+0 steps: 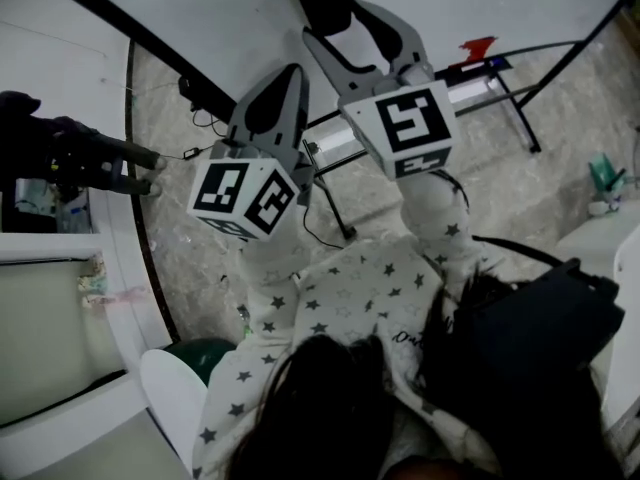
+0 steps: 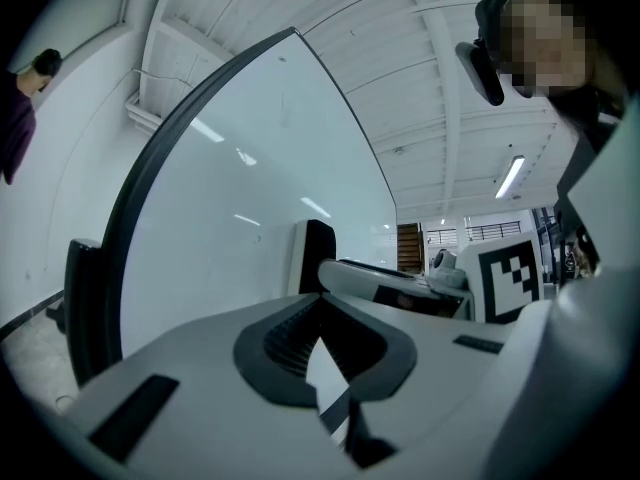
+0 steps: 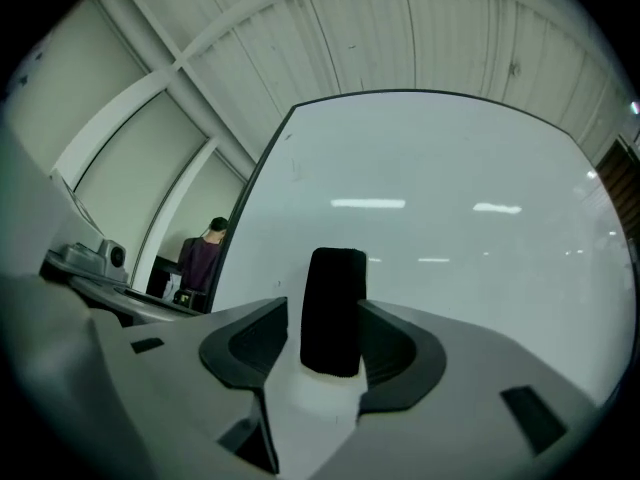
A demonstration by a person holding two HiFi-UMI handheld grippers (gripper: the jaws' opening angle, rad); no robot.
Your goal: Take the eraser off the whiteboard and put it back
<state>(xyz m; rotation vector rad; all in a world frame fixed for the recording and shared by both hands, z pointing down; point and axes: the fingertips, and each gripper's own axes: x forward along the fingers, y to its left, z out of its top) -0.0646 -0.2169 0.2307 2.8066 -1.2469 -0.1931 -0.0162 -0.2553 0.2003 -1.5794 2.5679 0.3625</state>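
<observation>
Right gripper view is mostly filled by the whiteboard (image 3: 450, 168), and the black eraser (image 3: 335, 288) sits on it toward six o'clock. The right claw (image 3: 330, 328) is spread, one jaw on either side of the eraser, with a sliver of gap at nine o'clock. The lift therefore looks not yet made, and the putting back is still to come. The left claw (image 2: 322, 303) is pressed together and empty. No writing can be read; the marker cube (image 1: 415, 118) carries only square patterns.
</observation>
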